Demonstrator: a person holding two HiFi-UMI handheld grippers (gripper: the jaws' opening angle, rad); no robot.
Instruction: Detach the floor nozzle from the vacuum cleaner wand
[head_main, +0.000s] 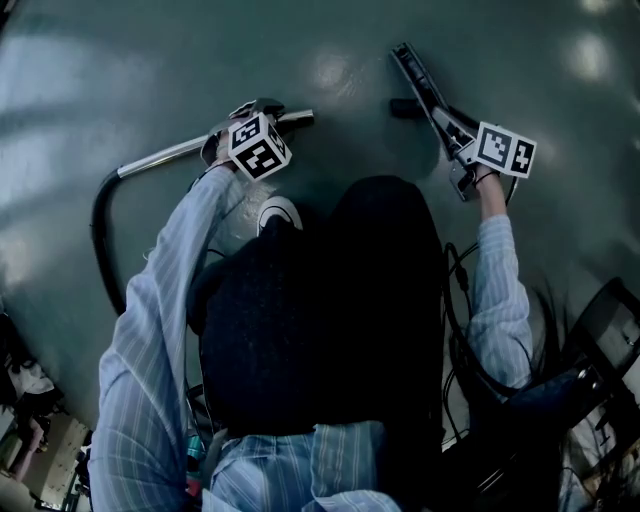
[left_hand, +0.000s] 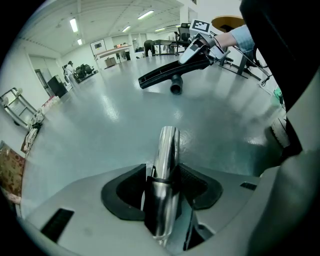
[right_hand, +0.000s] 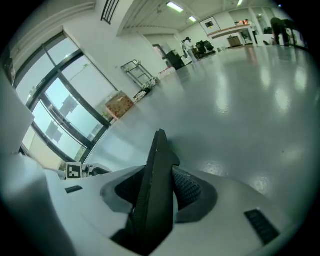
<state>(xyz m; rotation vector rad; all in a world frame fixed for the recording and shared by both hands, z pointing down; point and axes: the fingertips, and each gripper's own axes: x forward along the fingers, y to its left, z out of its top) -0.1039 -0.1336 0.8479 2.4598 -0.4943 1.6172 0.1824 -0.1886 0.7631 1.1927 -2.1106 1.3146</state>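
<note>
The chrome vacuum wand (head_main: 170, 153) lies low over the grey floor at the left, and my left gripper (head_main: 264, 110) is shut on it near its open end (head_main: 305, 118). Its tube (left_hand: 167, 150) runs up between the left pads. The black floor nozzle (head_main: 418, 82) is apart from the wand, off to the right, with a gap of bare floor between them. My right gripper (head_main: 452, 138) is shut on the nozzle's neck. The left gripper view shows the nozzle (left_hand: 165, 75) lifted with its round socket hanging down. In the right gripper view the nozzle's narrow edge (right_hand: 156, 180) sits clamped between the pads.
A black hose (head_main: 100, 235) curves from the wand's rear end toward the person's left side. A white shoe (head_main: 279, 212) stands just behind the wand. Cables and a dark stand (head_main: 600, 340) crowd the lower right. A cardboard box (right_hand: 119, 105) and a cart (right_hand: 137, 72) stand by the windows.
</note>
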